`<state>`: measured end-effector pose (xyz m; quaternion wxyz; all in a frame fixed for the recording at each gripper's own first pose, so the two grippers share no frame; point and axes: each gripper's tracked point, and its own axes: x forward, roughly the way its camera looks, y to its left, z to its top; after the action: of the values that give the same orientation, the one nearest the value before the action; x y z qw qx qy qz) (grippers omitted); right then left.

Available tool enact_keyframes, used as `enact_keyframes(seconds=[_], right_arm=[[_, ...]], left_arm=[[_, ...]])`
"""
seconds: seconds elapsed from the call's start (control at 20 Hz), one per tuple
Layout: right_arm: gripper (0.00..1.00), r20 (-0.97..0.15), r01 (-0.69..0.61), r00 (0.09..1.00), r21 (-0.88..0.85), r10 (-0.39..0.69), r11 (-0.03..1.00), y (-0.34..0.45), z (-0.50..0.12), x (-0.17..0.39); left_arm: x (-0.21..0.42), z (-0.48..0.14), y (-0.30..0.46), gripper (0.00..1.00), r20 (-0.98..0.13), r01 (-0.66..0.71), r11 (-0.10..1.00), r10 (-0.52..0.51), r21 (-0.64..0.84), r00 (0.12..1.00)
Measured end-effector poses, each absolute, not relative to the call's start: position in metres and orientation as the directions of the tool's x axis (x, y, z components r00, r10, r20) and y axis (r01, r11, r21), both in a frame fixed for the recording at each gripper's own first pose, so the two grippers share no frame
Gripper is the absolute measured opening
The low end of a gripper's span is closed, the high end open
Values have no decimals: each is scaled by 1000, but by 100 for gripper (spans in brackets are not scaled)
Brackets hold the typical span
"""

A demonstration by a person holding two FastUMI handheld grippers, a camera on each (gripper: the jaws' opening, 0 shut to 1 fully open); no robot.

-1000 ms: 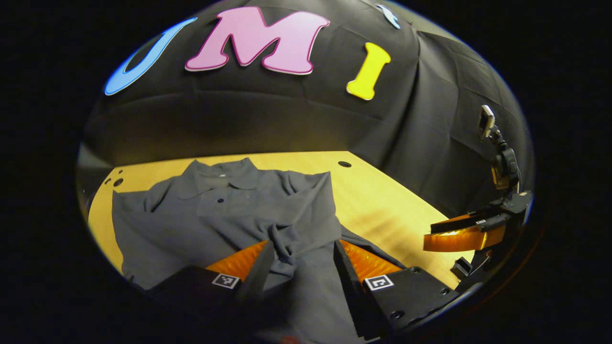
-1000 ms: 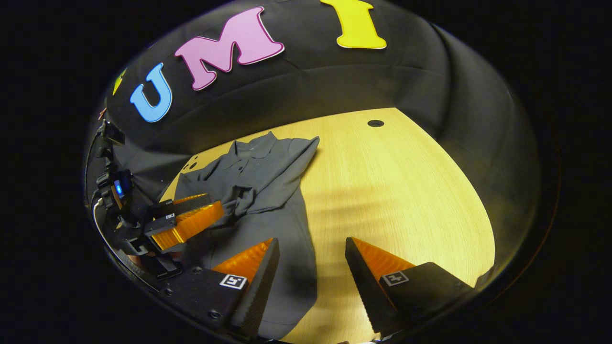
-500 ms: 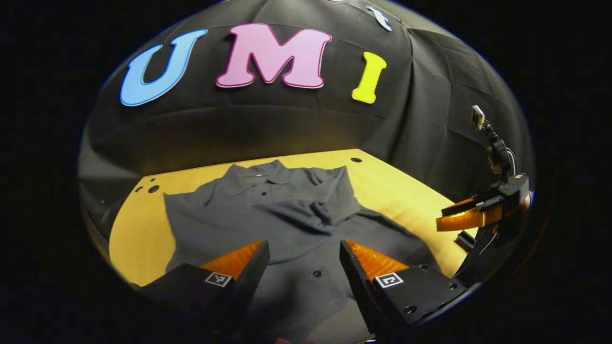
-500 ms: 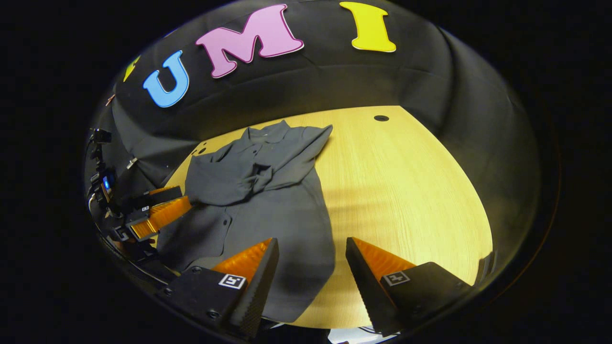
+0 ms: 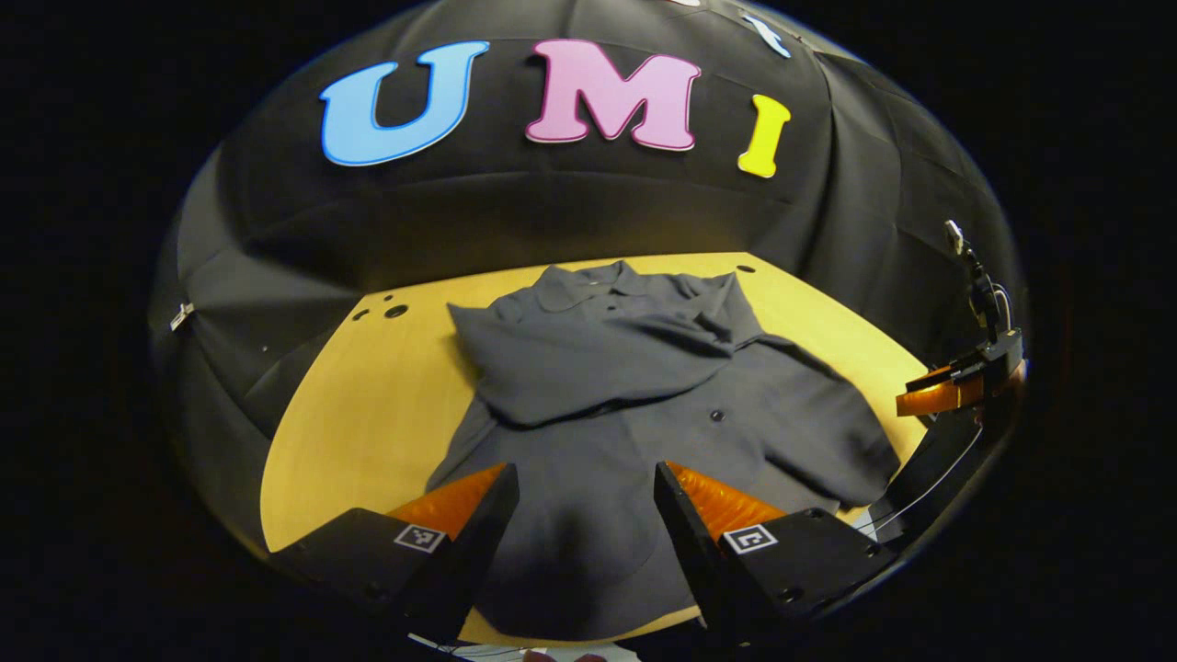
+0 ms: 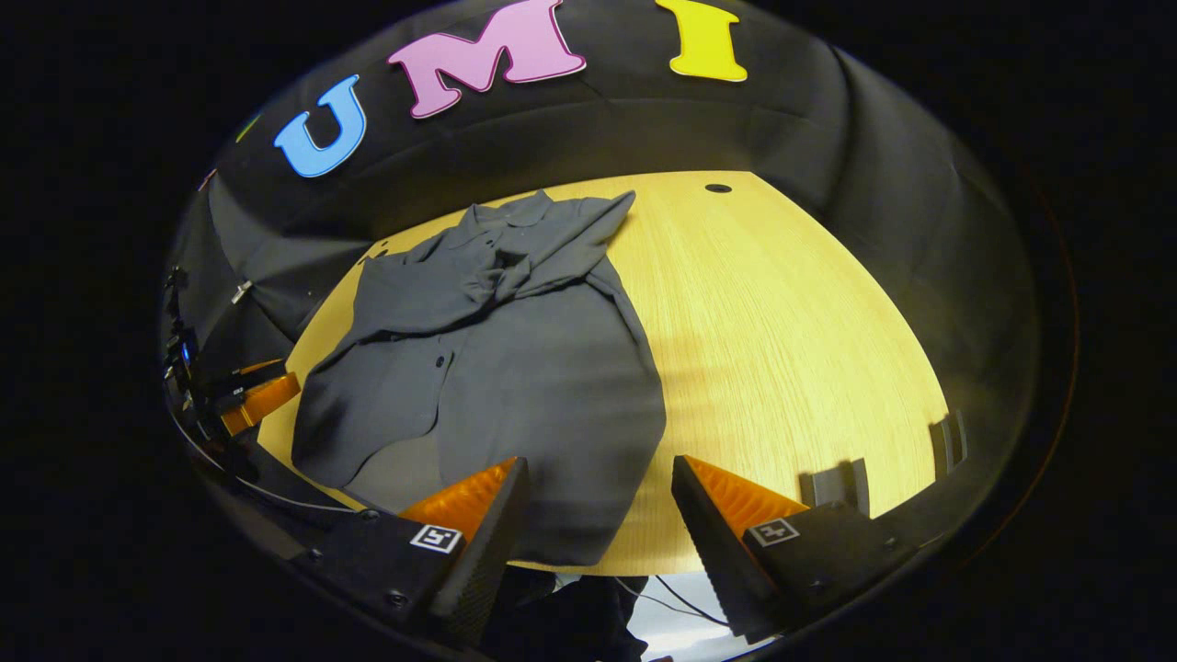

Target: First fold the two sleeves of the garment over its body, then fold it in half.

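Garment (image 5: 634,405): a dark grey collared shirt lying flat on the wooden worktop (image 5: 368,405), collar toward the far wall and both sleeves (image 6: 497,271) folded across the chest. Left hand-held gripper (image 5: 584,524) hovers above the near hem, fingers spread wide and holding nothing. Right hand-held gripper (image 6: 598,524), likewise wide and empty, hangs over the hem's right corner at the worktop's near edge.
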<state>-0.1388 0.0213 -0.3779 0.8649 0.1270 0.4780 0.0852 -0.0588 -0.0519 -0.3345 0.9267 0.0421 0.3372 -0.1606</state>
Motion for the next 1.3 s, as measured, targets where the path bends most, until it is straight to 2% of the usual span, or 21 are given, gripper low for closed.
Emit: enact_keyframes(seconds=[0.3,0.35,0.4,0.7,0.95,1.0,1.05,1.3], right_arm=[[96,-839,12,502,248,209,969,28,-387,-160],[96,-841,19,501,246,203,969,30,-389,-161],[96,-845,24,497,243,199,970,30,-391,-162],[96,-862,31,472,225,184,974,38,-411,-164],[96,-878,-7,439,208,190,978,50,-426,-162],[96,-879,-20,436,204,192,979,52,-429,-161],[96,-881,-30,432,199,192,980,53,-431,-161],[95,-891,-60,424,148,160,987,56,-437,-157]], left_arm=[[-99,-367,-4,94,-721,273,962,-210,-30,660],[-105,-372,1,92,-733,265,964,-201,-29,650],[-110,-380,5,94,-746,257,966,-195,-33,637],[-126,-410,22,94,-804,196,979,-161,-56,573],[-129,-424,20,94,-835,225,974,-150,-32,529],[-129,-424,19,92,-835,227,973,-150,-31,529],[-128,-426,19,94,-839,224,974,-148,-32,523],[-128,-426,18,95,-846,217,976,-143,-33,514]])
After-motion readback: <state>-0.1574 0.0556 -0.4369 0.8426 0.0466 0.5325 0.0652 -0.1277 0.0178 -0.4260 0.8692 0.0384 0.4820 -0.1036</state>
